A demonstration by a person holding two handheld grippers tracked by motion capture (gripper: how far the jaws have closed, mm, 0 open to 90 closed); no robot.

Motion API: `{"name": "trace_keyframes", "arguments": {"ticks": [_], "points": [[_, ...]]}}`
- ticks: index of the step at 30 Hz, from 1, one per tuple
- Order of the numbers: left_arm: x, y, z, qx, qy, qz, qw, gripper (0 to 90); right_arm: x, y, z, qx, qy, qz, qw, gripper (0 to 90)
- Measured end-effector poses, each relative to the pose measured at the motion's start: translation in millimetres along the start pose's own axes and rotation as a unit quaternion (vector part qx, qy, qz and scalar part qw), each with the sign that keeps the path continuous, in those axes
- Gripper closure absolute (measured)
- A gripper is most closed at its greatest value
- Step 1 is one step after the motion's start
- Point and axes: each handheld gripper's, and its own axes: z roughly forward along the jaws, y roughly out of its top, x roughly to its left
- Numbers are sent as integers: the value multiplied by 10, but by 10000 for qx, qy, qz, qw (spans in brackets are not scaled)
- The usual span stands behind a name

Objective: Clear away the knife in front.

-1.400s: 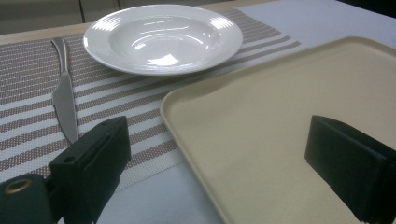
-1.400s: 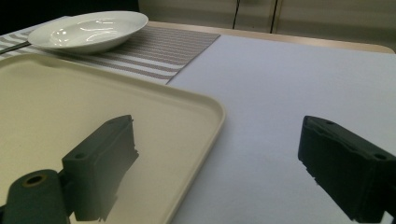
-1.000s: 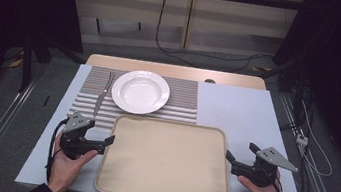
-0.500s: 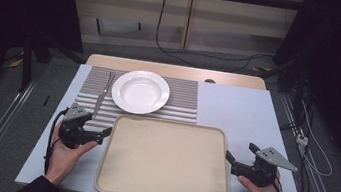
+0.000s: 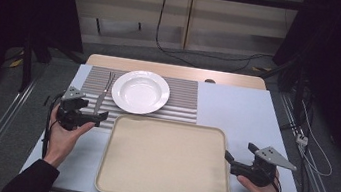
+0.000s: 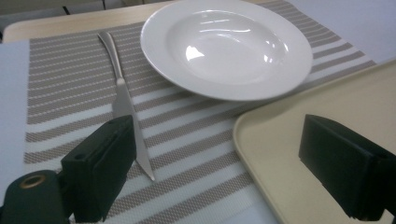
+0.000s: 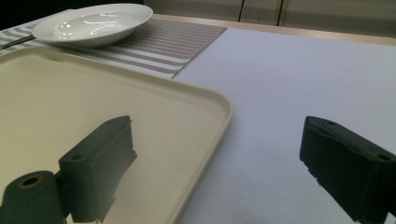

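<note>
A wide beige tray point(image 5: 167, 161) lies empty at the table's near middle. Beyond it a striped placemat point(image 5: 182, 103) carries a white deep plate point(image 5: 140, 92) and a knife point(image 5: 103, 94) to the plate's left. My left gripper point(image 5: 99, 117) hovers open at the placemat's near left corner, just off the tray's left rim. In the left gripper view the knife point(image 6: 122, 100) has its tip beside the left jaw, and the plate point(image 6: 226, 46) lies ahead. My right gripper point(image 5: 228, 158) stands open at the tray's right rim; the tray point(image 7: 93, 93) edge runs between its jaws.
The white table top point(image 5: 237, 110) stretches bare to the right of the placemat. A wooden strip point(image 5: 177, 70) borders the far edge. Cables trail on the floor point(image 5: 214, 57) behind the table, and metal rails run along both sides.
My left gripper has drawn back from the tray's left rim, going left and farther up the table to the knife's tip. The right gripper has stayed put.
</note>
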Motion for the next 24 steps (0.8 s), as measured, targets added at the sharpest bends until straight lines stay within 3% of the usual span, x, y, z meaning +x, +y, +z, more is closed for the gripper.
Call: {"name": "trace_keyframes", "arguments": {"ticks": [2,4,13,24], "points": [[51,47,24,73,-105,-66,9999,112,-1,0,1,3,7,4,10000,94],[95,73,33,23,-38,-162,9999,113,0,0,0,2,3,0,10000,94],[244,237,195,365,265,65,9990,130,0,1,5,7,-2,11,10000,93],[487,530,486,669,522,87,9964,178,2,-4,28,80,43,17,10000,92]]}}
